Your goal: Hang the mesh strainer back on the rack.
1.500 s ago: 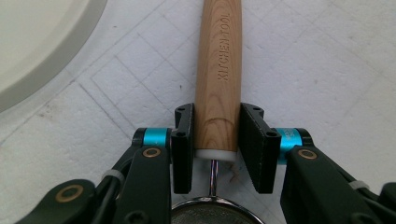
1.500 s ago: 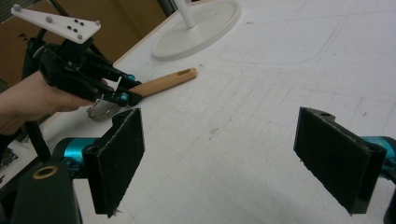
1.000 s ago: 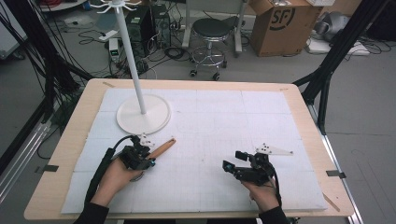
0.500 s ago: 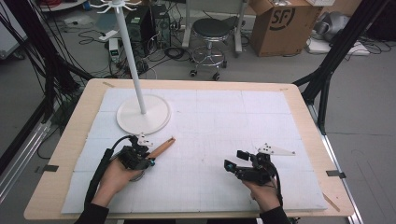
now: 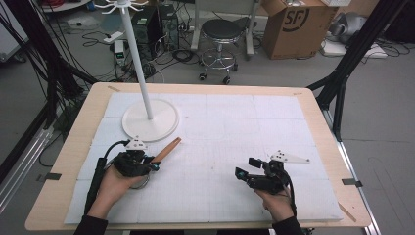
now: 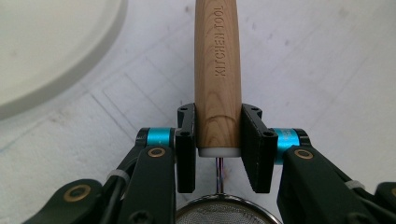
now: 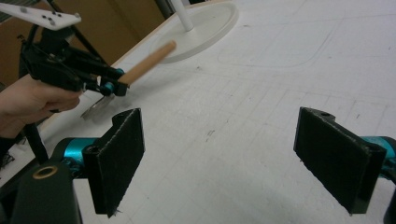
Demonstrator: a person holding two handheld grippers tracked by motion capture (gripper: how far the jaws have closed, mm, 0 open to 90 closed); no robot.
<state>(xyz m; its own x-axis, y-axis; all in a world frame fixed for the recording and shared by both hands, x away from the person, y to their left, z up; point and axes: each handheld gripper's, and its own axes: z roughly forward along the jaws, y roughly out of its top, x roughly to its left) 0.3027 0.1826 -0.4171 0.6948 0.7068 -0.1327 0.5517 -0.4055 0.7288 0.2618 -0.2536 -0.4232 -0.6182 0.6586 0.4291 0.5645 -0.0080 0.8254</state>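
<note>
Clamping one wooden-handled strainer (image 6: pixel 217 70) in left gripper (image 6: pixel 217 140), right gripper (image 7: pixel 233 163) fingers wide.

1. This is a lab or a test room, not a home.
2. The wooden table (image 5: pixel 313 98) in the middle of the frame carries a white gridded mat (image 5: pixel 244 127).
3. Black cables (image 5: pixel 29 54) and frame legs (image 5: pixel 352 54) stand at the left and right edges.
4. At the top of the frame, on the grey floor, there are a round stool (image 5: pixel 222 32), a cardboard box (image 5: pixel 293 24), a computer tower (image 5: pixel 147 24) and a power strip (image 5: pixel 119 49).
</note>
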